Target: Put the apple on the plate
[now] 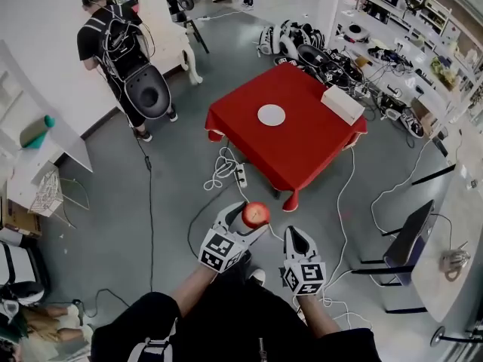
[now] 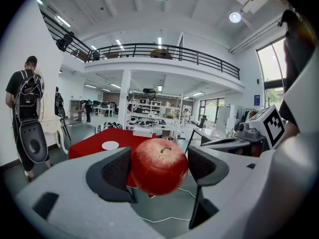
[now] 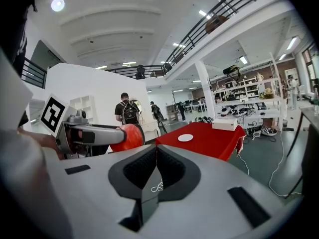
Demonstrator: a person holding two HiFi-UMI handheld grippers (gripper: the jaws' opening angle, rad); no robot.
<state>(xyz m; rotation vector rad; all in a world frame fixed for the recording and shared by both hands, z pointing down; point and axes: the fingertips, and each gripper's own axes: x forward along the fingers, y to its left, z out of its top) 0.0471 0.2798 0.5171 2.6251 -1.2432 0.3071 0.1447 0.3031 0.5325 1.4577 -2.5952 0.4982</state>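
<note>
A red apple (image 1: 255, 214) is held in the air over the grey floor, with my left gripper (image 1: 243, 217) shut on it. In the left gripper view the apple (image 2: 159, 165) fills the gap between the two dark pads, stem up. A white round plate (image 1: 271, 115) lies on the red-clothed table (image 1: 302, 149) some way ahead; the plate (image 2: 110, 145) also shows small in the left gripper view and the plate (image 3: 185, 138) in the right gripper view. My right gripper (image 1: 296, 238) is shut and empty, to the right of the apple (image 3: 127, 137).
A white box (image 1: 342, 104) sits at the table's far right corner. White cables and a power strip (image 1: 241, 174) lie on the floor before the table. A person with a backpack (image 1: 121, 47) stands at the far left. A dark chair (image 1: 407, 240) stands at the right.
</note>
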